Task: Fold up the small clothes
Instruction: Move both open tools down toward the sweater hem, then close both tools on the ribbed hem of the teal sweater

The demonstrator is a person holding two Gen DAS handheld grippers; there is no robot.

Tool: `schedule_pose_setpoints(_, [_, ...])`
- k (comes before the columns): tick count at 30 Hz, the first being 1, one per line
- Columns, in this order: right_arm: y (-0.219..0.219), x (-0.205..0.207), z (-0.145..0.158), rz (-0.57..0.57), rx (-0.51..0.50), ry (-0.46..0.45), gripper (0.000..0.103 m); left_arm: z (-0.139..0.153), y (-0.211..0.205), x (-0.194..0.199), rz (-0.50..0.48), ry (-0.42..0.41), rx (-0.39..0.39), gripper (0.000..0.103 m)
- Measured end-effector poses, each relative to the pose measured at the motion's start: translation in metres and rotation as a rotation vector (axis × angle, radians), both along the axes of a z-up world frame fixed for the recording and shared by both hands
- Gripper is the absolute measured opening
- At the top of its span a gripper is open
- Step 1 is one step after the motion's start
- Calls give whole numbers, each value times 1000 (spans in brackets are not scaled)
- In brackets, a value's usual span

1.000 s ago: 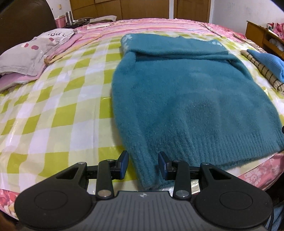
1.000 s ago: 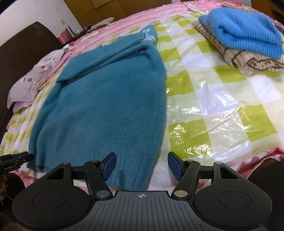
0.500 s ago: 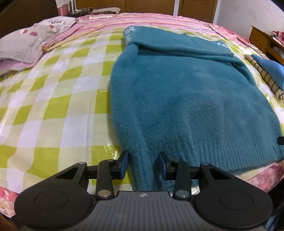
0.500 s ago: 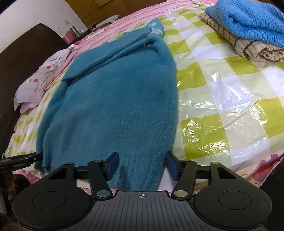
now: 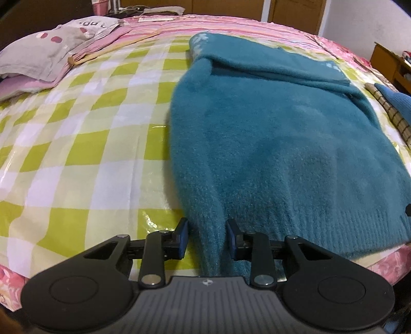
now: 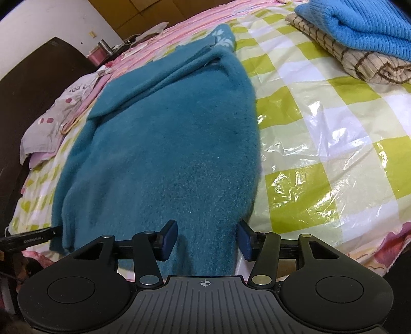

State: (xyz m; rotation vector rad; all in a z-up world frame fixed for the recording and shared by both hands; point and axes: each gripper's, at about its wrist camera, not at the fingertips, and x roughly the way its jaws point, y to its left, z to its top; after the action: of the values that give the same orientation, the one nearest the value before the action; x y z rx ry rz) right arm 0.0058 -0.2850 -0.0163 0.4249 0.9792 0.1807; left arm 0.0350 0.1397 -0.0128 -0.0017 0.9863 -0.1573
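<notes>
A fuzzy teal sweater (image 5: 277, 144) lies flat on the checked bed cover, sleeves folded across its far end. It also shows in the right wrist view (image 6: 164, 144). My left gripper (image 5: 206, 237) is open, its jaws on either side of the sweater's near left hem corner. My right gripper (image 6: 206, 240) is open, its jaws on either side of the near right hem corner. In both views the hem runs between the blue pads; the pads do not press the cloth.
A stack of folded clothes, a bright blue knit (image 6: 357, 23) on a tan checked piece (image 6: 354, 59), lies at the right. A grey pillow (image 5: 48, 48) lies at the far left. The bed's near edge (image 5: 385, 264) is just in front of the grippers.
Both grippers have moved forward onto the sweater's near hem, so each corner now sits between open jaws. The jaws have narrowed slightly. The sweater has not moved.
</notes>
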Motion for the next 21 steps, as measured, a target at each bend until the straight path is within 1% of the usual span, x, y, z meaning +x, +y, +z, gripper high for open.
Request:
schedule_pose_setpoints(1, [-1,-1,0,1,12,-2,43,1,1,-1,-5,-3,-11,23])
schedule_pose_setpoints(2, [-2,-2,1,-1,22,-1,38,2,1,-2,-9,-5,-23,20])
schedule_pose_setpoints(3, [-4,-2,1,-6,32,-1,29,4,2,-2,-9,-13,-32,18])
schedule_pose_setpoints(4, [-5,-3,1,-12,45,-3,25,6,2,-3,-9,-21,-42,17])
schedule_pose_setpoints(5, [-8,-3,2,-19,62,-8,24,8,3,-3,-10,-27,-56,17])
schedule_pose_setpoints(7, [-11,-3,3,-27,95,-13,24,10,5,-4,-10,-34,-87,17])
schedule_pose_setpoints(9, [-12,-1,0,-34,93,1,24,9,7,-1,-8,-22,-98,17])
schedule_pose_setpoints(10, [-10,0,-1,-31,86,9,26,8,6,1,-9,-15,-94,17])
schedule_pose_setpoints(12, [-7,3,-4,-29,67,26,27,5,4,4,-11,-3,-79,17])
schedule_pose_setpoints(14, [-4,3,-3,-17,60,22,28,3,1,5,-17,2,-57,19])
schedule_pose_setpoints(16, [-1,4,-3,-4,61,21,35,2,-2,6,-24,1,-39,23])
schedule_pose_setpoints(18, [2,6,-3,7,60,19,39,1,-3,7,-25,2,-30,25])
schedule_pose_setpoints(20, [4,8,-3,7,63,17,39,1,-1,7,-24,-1,-38,24])
schedule_pose_setpoints(21, [3,8,-2,8,72,15,36,2,0,6,-23,-7,-49,21])
